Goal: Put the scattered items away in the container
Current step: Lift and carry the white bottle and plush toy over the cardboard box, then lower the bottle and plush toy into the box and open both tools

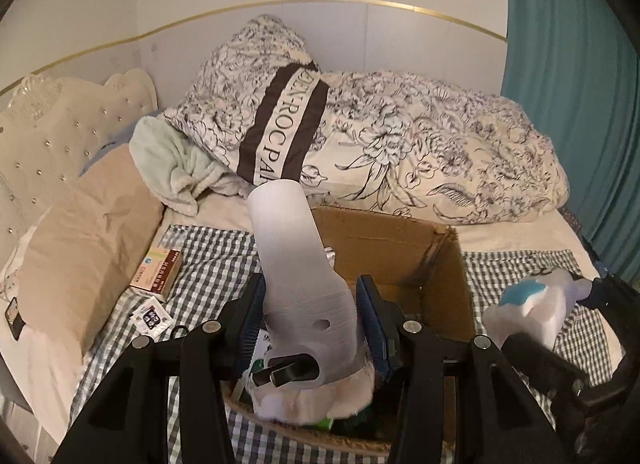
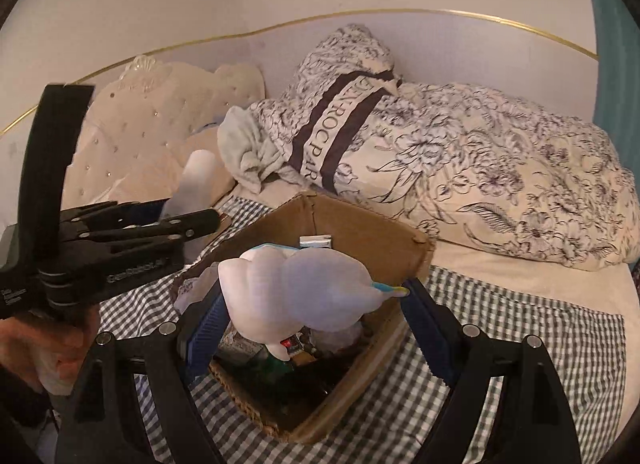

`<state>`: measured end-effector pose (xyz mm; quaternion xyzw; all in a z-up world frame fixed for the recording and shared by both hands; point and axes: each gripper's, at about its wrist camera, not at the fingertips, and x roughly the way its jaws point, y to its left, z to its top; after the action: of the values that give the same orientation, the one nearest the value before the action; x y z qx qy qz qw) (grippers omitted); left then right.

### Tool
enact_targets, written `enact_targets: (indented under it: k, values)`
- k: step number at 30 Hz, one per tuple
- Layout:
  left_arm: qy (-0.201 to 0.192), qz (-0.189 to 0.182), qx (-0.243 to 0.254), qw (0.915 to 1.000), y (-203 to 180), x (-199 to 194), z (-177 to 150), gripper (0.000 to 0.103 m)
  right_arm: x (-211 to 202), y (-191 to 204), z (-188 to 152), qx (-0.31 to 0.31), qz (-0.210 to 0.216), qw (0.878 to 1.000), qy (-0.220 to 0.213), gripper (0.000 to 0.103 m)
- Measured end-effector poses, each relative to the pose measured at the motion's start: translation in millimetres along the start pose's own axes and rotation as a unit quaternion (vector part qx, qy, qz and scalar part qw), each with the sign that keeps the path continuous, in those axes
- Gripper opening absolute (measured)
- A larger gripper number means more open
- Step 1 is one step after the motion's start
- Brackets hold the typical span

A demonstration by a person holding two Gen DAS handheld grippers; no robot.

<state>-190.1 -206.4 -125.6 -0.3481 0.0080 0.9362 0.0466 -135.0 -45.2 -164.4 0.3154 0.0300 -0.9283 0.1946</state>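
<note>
Both loads over the brown cardboard box (image 2: 360, 240)
My left gripper (image 1: 310, 306) fingers clamp the white plastic hair dryer (image 1: 296, 264), right gripper (image 2: 316, 304) fingers clamp the white plush toy (image 2: 304, 288); I'd lower each inside the box rim before spreading them

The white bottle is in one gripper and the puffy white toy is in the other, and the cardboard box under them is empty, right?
Not quite. The cardboard box is not empty: the right wrist view shows several small items already inside it. The rest holds: the left hand-held gripper holds the white bottle, the right hand-held gripper the puffy white toy.
</note>
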Motion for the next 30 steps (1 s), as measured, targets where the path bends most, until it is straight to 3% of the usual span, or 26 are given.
enact_targets:
  k: [18, 30]
  values:
    - [0.049, -0.01, -0.009, 0.9987, 17, 91, 1, 0.047, 98, -2, -11, -0.012, 0.002, 0.998, 0.061, 0.083]
    - [0.038, -0.018, -0.014, 0.999, 19, 76, 5, 0.051, 104, 2, -17, -0.015, -0.004, 0.997, 0.076, 0.085]
